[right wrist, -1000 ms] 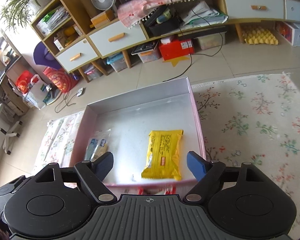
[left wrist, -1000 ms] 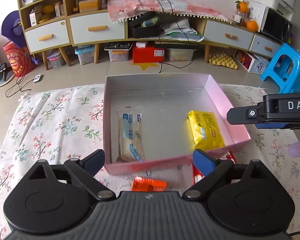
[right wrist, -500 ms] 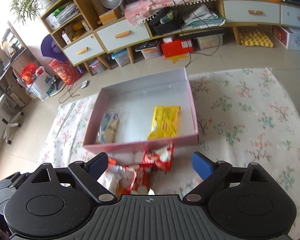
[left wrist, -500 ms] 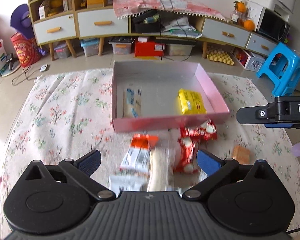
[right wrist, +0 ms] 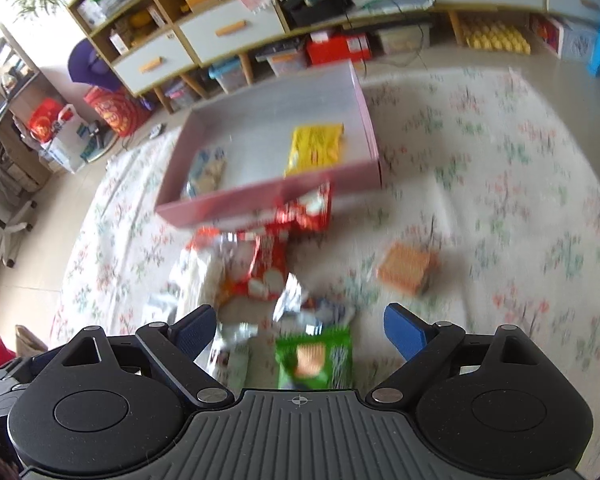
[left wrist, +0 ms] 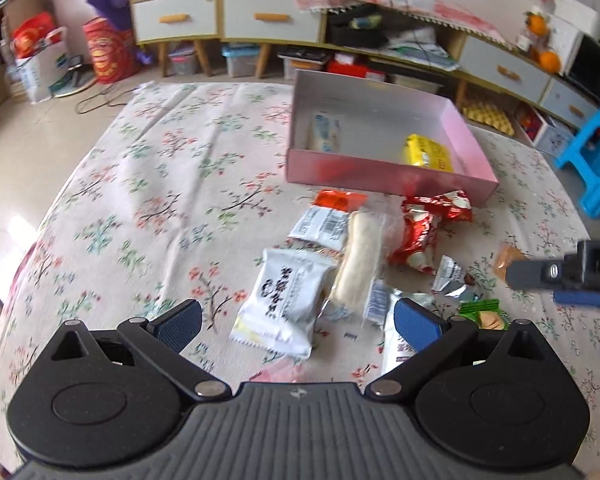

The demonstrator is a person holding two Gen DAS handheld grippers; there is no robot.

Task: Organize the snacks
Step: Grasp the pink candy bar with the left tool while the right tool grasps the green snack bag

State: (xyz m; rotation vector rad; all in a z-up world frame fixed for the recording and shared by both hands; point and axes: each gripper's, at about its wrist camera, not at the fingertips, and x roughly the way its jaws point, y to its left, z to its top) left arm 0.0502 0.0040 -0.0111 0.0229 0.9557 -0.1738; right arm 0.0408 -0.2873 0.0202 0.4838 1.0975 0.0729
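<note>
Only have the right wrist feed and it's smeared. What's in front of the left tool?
Observer: A white packet with black lettering lies flat on the floral cloth, in line with the gap of the left tool. The jaws have just been opening and stand wide, with nothing gripped.
Operator: Anything crowding that packet?
Observer: Yes. A long pale roll in clear wrap lies against its right side, pointing toward the pink box.
</note>
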